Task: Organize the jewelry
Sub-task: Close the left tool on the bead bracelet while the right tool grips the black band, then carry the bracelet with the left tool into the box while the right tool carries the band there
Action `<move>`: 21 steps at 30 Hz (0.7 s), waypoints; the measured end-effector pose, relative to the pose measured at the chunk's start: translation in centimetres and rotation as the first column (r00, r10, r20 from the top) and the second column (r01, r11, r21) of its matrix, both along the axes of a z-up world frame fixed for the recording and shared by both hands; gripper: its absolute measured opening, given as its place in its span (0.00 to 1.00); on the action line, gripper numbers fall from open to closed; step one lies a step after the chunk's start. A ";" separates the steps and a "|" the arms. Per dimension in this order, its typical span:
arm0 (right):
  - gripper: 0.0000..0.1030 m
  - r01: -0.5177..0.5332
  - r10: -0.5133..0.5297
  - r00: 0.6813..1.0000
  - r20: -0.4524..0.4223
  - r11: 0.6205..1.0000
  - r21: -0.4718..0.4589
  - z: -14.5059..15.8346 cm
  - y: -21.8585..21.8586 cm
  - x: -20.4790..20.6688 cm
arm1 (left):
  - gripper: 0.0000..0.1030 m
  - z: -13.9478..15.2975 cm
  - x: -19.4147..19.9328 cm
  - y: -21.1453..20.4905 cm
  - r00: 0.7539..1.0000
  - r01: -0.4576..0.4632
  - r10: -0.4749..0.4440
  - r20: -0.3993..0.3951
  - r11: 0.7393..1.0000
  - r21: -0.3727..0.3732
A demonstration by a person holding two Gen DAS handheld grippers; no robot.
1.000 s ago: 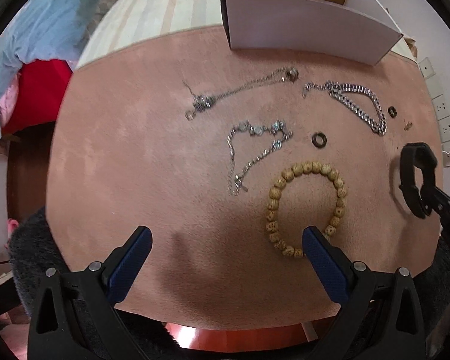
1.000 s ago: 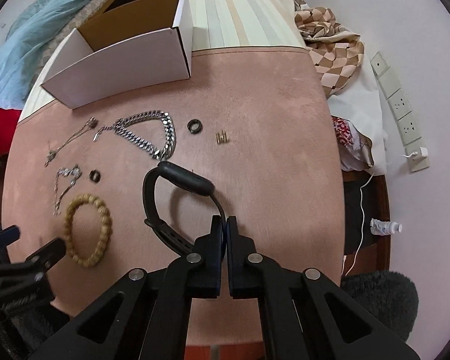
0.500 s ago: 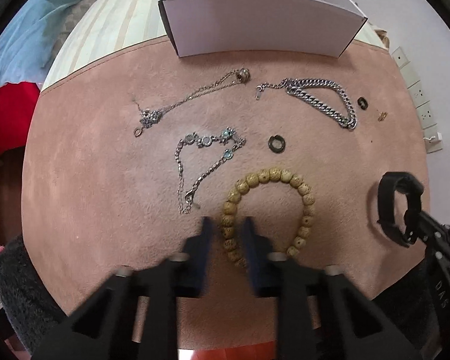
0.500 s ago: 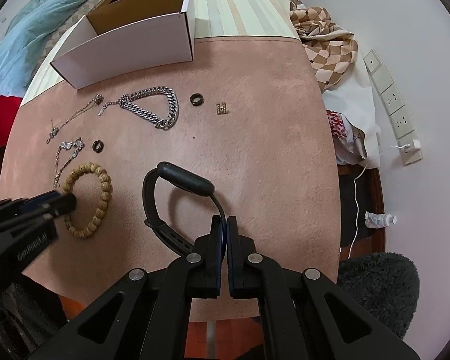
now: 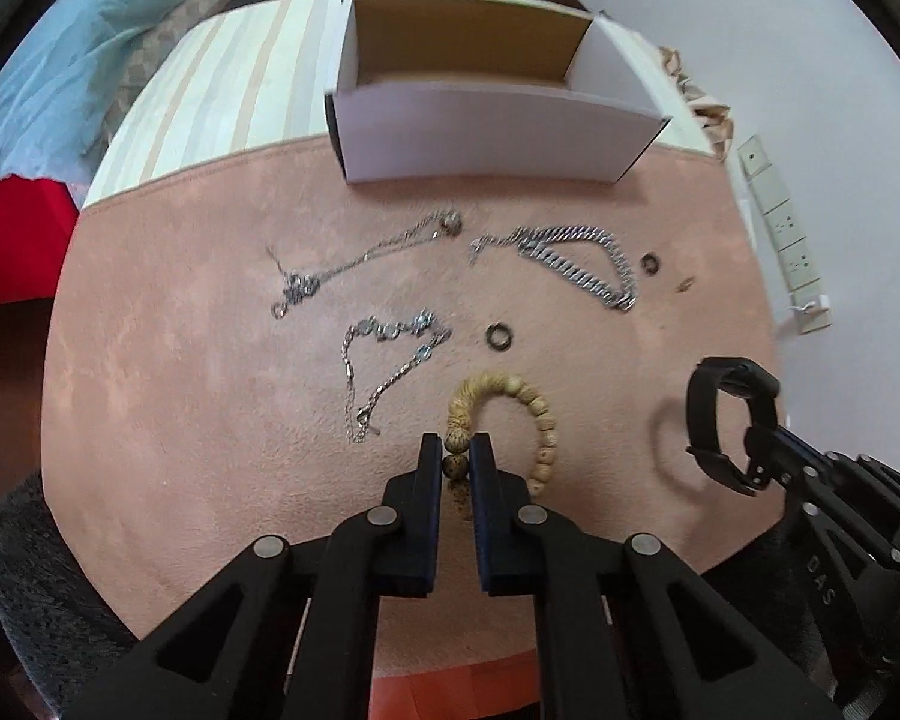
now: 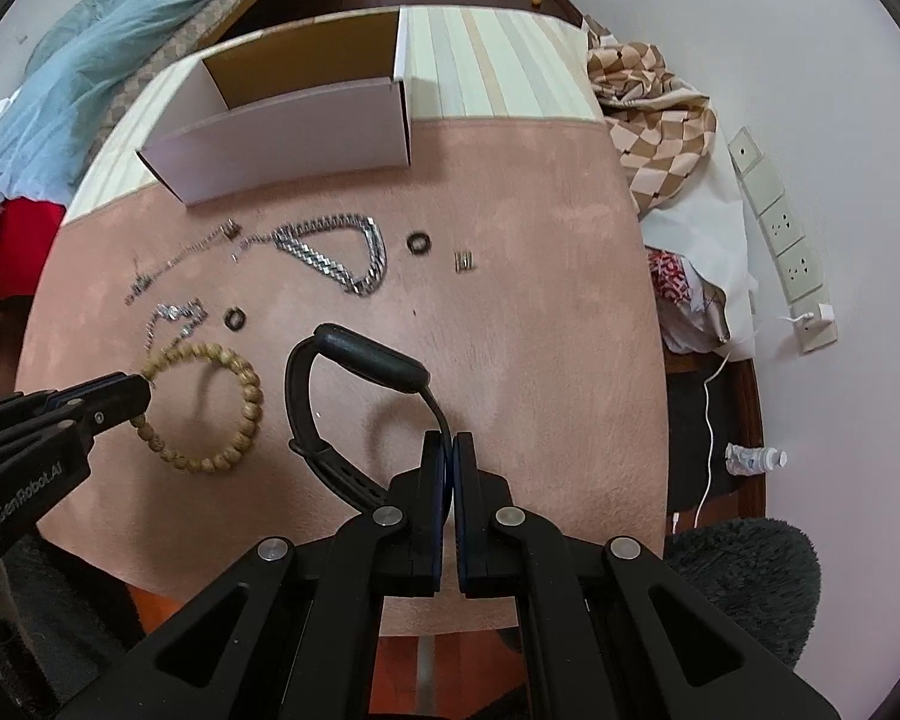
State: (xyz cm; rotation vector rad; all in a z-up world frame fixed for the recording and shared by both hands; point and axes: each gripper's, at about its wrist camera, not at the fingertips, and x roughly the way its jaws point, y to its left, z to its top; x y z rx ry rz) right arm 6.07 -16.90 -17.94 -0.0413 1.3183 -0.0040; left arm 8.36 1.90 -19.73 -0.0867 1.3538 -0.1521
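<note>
Since a second ago the left hand-held gripper (image 5: pixel 456 461) has gone from wide open to clenched on the bead bracelet (image 5: pixel 531 414), and the bracelet's near side now hangs pinched between its pads while the rest droops toward the pink desk (image 5: pixel 180 420). It points steeply down, as does the right hand-held gripper (image 6: pixel 447 450), which is still clamped on the strap of the black band (image 6: pixel 354 360), the loop held clear above its shadow as before. Beyond the bracelet lie a thin silver chain (image 5: pixel 390 354) and a dark ring (image 5: pixel 499 336); farther off, a longer fine chain (image 5: pixel 360 264), a heavy link chain (image 5: pixel 576 264), a second ring (image 5: pixel 650 264) and a small gold piece (image 6: pixel 464 261). At the far edge stands the open white box (image 5: pixel 486 132).
</note>
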 end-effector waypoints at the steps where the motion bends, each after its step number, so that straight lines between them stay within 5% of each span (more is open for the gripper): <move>1: 0.02 0.001 -0.001 1.000 0.007 1.000 0.006 0.4 0.0 0.1 | 0.06 0.6 0.0 0.2 1.000 -0.001 0.001 0.011 1.000 -0.008; 9: 0.02 -0.002 -0.003 0.998 0.069 0.998 0.067 4.5 0.2 1.7 | 0.06 6.1 0.7 0.5 0.993 -0.009 0.018 0.113 0.997 -0.076; 21: 0.02 -0.034 0.019 0.989 0.146 0.994 0.100 8.3 1.9 11.0 | 0.06 12.1 9.6 1.5 0.971 0.026 -0.004 0.239 0.996 -0.090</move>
